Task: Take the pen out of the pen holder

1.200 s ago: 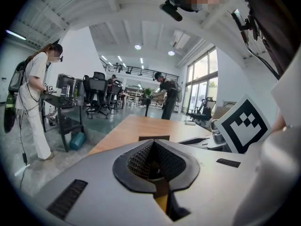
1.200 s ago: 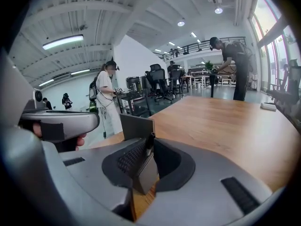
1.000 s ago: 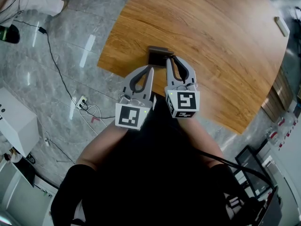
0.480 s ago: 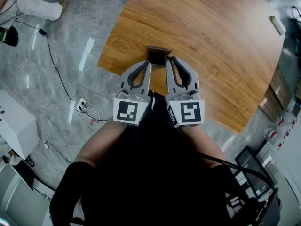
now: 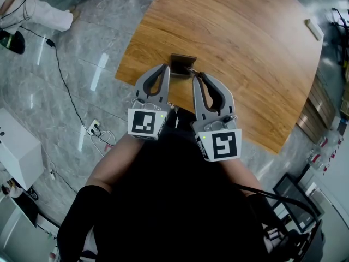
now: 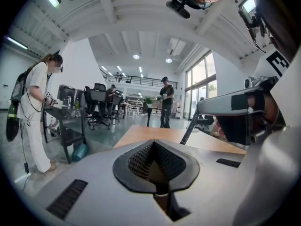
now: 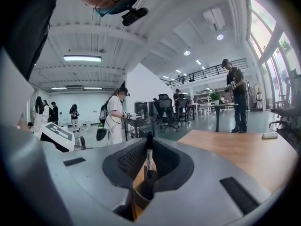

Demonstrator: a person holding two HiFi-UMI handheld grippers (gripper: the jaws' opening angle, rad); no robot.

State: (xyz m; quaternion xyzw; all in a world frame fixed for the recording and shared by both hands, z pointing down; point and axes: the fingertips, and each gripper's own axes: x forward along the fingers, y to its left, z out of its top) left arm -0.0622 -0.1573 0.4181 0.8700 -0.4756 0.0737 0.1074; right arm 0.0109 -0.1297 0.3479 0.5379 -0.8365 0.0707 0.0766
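A dark pen holder (image 5: 181,63) stands at the near edge of the wooden table (image 5: 245,53). My right gripper (image 5: 196,76) hangs just behind it, shut on a thin pen (image 5: 191,70). In the right gripper view the pen (image 7: 148,154) stands upright between the closed jaws, white in the middle with a dark top. Its lower end points down at the holder; whether it is still inside is hidden. My left gripper (image 5: 165,69) is beside the holder's left side, shut and empty. In the left gripper view the pen (image 6: 190,126) shows as a dark slanted stick.
A small white bar (image 5: 313,29) lies at the table's far right. Cables (image 5: 68,86) run over the grey floor on the left, near a white box (image 5: 16,146). Office desks, chairs and several standing people show in both gripper views.
My right gripper has drawn back from the holder and risen toward the camera with the pen in it. My left gripper has shifted a little to the left.
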